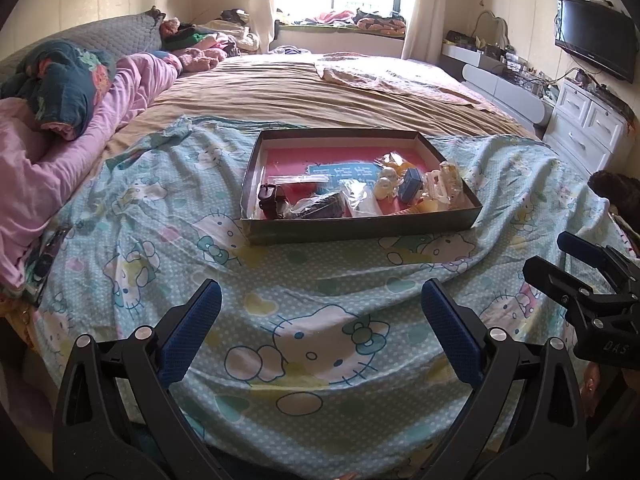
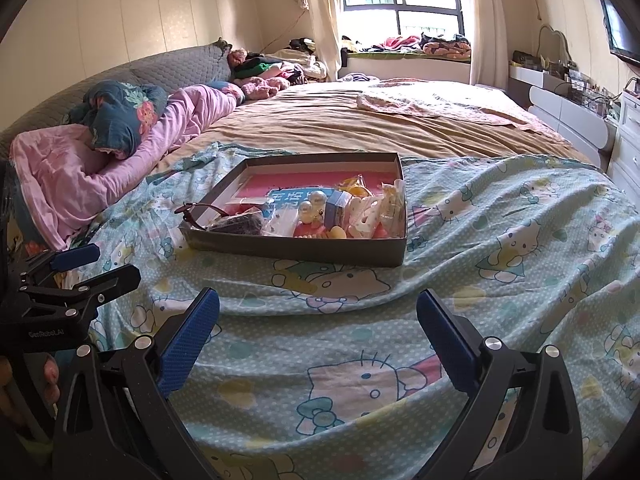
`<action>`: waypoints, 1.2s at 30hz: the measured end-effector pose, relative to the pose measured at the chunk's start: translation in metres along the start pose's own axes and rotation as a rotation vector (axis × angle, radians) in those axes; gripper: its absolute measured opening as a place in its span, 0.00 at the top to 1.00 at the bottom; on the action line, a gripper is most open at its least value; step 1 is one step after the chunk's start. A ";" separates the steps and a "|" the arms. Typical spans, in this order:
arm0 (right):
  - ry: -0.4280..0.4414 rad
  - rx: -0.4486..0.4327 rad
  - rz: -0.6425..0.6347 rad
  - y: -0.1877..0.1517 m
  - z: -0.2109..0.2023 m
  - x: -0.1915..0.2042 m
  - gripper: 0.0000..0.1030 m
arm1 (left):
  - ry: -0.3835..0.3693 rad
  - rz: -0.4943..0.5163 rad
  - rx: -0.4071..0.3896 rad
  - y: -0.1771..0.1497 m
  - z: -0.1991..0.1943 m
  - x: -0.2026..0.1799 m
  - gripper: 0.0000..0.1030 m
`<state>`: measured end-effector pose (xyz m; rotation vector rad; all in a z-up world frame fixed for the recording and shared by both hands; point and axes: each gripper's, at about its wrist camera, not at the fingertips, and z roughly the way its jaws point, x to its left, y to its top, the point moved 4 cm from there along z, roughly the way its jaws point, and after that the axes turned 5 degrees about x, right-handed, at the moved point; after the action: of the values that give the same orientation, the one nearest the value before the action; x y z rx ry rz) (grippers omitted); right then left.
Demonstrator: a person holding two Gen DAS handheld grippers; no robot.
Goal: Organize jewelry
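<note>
A shallow grey cardboard box [image 1: 360,230] with a pink floor lies on the bed; it also shows in the right wrist view [image 2: 296,250]. Inside lie a dark watch strap [image 1: 271,199], a dark item in a plastic bag [image 1: 320,205], pearl earrings [image 2: 310,206], a small blue box [image 1: 412,186], a white hair clip [image 2: 366,214] and yellow pieces [image 1: 430,206]. My left gripper [image 1: 320,320] is open and empty, well short of the box. My right gripper [image 2: 318,326] is open and empty, also short of it. Each gripper shows at the edge of the other's view.
A Hello Kitty sheet [image 1: 320,340] covers the near bed. A pink quilt [image 1: 60,160] and a dark floral blanket [image 1: 60,80] lie at the left. White drawers [image 1: 588,120] and a wall TV [image 1: 596,36] stand at the right.
</note>
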<state>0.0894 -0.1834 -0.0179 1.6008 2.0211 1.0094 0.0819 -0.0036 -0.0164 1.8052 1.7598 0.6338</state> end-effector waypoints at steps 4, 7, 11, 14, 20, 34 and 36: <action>0.000 0.001 -0.001 0.000 0.000 0.000 0.04 | 0.000 -0.006 -0.001 0.001 -0.002 0.001 0.09; -0.001 0.001 -0.003 0.000 0.000 0.000 0.04 | 0.004 -0.009 0.000 0.001 -0.003 0.002 0.09; 0.002 0.005 -0.002 0.001 0.001 0.000 0.04 | 0.006 -0.008 0.004 0.001 -0.003 0.002 0.09; 0.002 0.005 -0.003 0.001 0.001 -0.001 0.04 | 0.010 -0.010 0.007 0.000 -0.003 0.003 0.09; -0.001 0.011 -0.001 0.000 0.003 -0.002 0.04 | 0.017 -0.015 0.009 0.000 0.000 0.004 0.09; -0.002 0.012 -0.003 -0.001 0.003 -0.001 0.04 | 0.024 -0.022 0.013 -0.002 0.000 0.007 0.09; -0.003 0.011 -0.003 -0.001 0.003 -0.001 0.04 | 0.026 -0.024 0.014 -0.002 0.000 0.007 0.09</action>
<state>0.0914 -0.1839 -0.0211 1.6028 2.0302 0.9964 0.0805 0.0035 -0.0176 1.7897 1.8041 0.6396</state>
